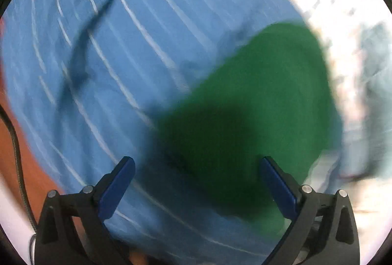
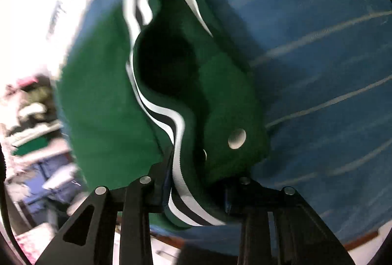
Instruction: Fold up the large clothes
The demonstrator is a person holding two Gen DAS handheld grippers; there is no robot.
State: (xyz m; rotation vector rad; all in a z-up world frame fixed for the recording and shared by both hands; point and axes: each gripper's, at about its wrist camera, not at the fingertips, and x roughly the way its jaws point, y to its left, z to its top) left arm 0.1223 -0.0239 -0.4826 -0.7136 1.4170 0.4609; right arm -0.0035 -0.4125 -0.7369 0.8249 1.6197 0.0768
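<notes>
The green garment (image 2: 110,105) lies bunched on the blue striped sheet (image 2: 330,56), its white-and-dark striped trim (image 2: 171,123) running from the far collar straight back into the right hand-held gripper (image 2: 193,189), whose jaws pinch that trim. The left hand-held gripper (image 1: 196,179) hangs above the garment's plain green body (image 1: 257,93), jaws wide and empty, so it looks nearer the free end.

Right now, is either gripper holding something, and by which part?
The right gripper holds the green garment by its striped edge. The left gripper is open and holds nothing.
</notes>
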